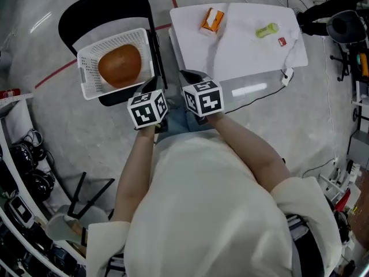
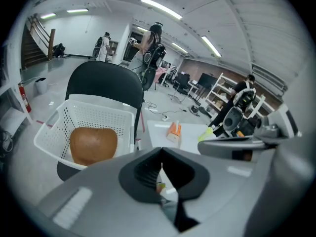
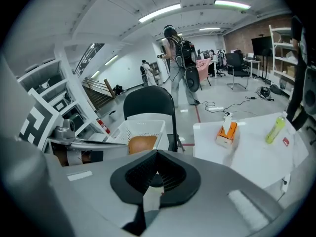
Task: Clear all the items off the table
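Far right, a white table (image 1: 242,56) stood on grey floor (image 1: 271,137).
Our left gripper (image 2: 161,154) and right gripper (image 3: 157,157) were clenched, empty.

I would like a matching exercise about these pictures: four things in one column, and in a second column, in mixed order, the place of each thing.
Things:
1. brown round object
2. white basket
3. orange box
4. yellow-green bottle

Places:
A. on the seat of the black chair
B. on the table, beside the small red item
C. inside the white basket
D. on the table, at the side nearer the chair

Pairs: 1-C, 2-A, 3-D, 4-B
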